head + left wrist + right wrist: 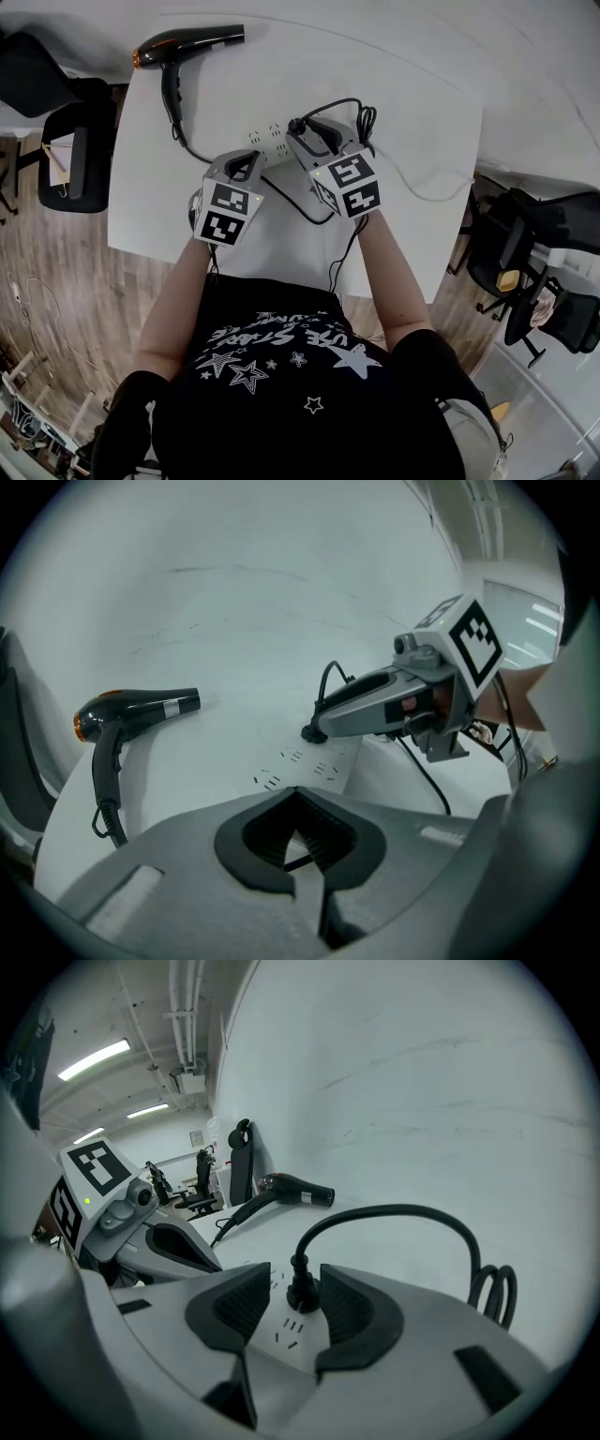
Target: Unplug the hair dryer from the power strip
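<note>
Two jaws of right gripper (292, 1290) spread wide, straddling plug (302, 1296); no squeeze yet. Plug between pads, nearer right one, seated in strip (281, 1340), standing upright off its face, cord (394, 1211) arching up and right. Calls, likely, for pinch across plug, then pull along its axis, straight off strip. Left gripper (296, 794) clenched on nothing, tip just short of strip's left end; seems placed to pin strip down. Further back, dryer (187, 42) lying on table (422, 122), well apart, untouched.
</note>
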Action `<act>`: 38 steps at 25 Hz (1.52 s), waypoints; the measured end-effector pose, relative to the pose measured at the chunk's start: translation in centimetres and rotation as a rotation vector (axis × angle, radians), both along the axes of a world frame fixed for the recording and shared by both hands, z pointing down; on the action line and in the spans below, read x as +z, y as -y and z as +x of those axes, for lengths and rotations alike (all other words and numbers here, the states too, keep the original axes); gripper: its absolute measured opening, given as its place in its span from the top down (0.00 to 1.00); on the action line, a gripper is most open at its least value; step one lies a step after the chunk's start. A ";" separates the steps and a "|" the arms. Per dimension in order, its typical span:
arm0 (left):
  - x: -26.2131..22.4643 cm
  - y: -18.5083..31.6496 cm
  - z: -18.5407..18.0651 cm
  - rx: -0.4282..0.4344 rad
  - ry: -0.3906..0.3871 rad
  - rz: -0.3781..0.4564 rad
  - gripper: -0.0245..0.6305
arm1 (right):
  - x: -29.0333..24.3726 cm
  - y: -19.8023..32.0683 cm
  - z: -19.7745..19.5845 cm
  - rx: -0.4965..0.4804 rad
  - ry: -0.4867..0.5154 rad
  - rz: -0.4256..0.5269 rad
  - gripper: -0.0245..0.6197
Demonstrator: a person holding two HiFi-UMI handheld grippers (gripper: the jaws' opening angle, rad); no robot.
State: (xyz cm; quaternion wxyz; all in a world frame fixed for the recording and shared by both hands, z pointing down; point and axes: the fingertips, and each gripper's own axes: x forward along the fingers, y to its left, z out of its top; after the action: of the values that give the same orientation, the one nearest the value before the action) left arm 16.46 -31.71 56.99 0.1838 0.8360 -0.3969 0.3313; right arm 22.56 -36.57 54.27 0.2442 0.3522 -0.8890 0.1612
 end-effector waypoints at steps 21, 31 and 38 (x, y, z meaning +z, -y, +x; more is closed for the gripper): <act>0.3 0.1 0.2 0.033 0.123 -0.053 0.95 | 0.8 1.2 -0.7 0.009 -0.146 0.016 0.83; 0.4 0.2 0.0 -0.016 0.059 -0.103 0.95 | 1.0 1.2 -0.4 0.013 -0.069 -0.012 0.83; 0.4 0.1 0.4 0.011 0.099 -0.100 0.95 | 0.9 1.4 0.6 0.110 0.058 -0.091 0.83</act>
State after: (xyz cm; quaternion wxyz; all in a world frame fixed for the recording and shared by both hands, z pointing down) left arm 16.88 -31.84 57.42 0.2038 0.8106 -0.3838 0.3926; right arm 23.14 -37.96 55.21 0.2247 0.3841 -0.8669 0.2248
